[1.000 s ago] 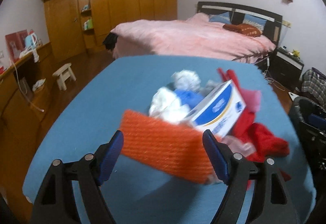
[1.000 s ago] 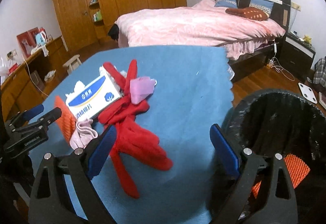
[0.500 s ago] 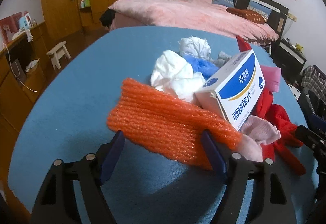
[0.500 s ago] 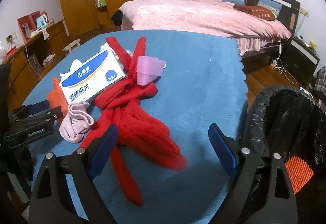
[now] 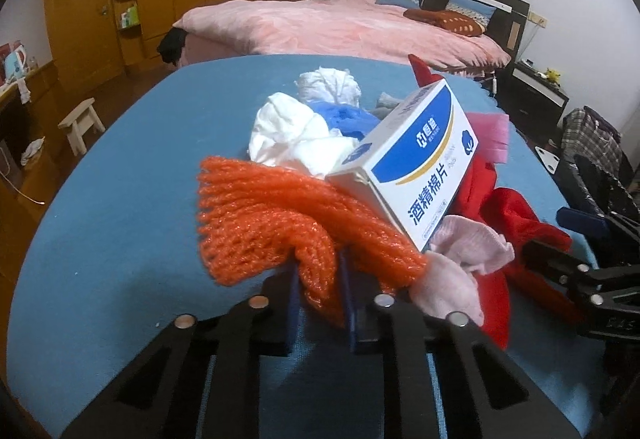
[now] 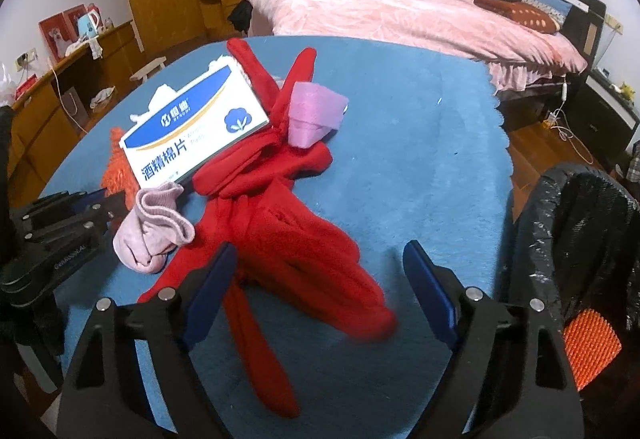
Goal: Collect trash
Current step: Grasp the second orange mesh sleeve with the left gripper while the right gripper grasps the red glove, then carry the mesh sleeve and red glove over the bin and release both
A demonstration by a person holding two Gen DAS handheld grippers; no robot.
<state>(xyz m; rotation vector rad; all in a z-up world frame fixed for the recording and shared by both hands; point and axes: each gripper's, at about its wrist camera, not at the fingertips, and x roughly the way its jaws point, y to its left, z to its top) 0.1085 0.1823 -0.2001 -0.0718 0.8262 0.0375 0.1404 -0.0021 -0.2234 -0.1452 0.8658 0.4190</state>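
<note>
Left wrist view: the left claw (image 5: 318, 289) is closing on a fold of the orange foam net (image 5: 280, 215), its blue pads pinching the near edge, so the net is between the jaws and bunched up there. From that pinch the net runs away from the claw and to the left across the blue desk (image 5: 120, 199), its long axis lying crosswise to the fingers. Just behind the net lie a white wad (image 5: 292, 135) and a blue scrap (image 5: 344, 117); the box (image 5: 416, 163) leans on the net's right end, and a pink sock (image 5: 460, 259) touches the net right of the claw. In the right wrist view the right claw (image 6: 320, 291) stands wide, its jaws closing slightly, with the red glove (image 6: 296, 251) lying between the pads but not yet pressed. The glove's long axis runs from the claw toward the box, roughly along the fingers. A black-lined bin (image 6: 592, 239) stands beside the desk, right of the box and nearest the right claw, with another orange piece (image 6: 592, 347) showing inside. Judging by this, the net must be lifted and carried right, past the box, to reach the bin; the box may tip as the net comes out from under it.
</note>
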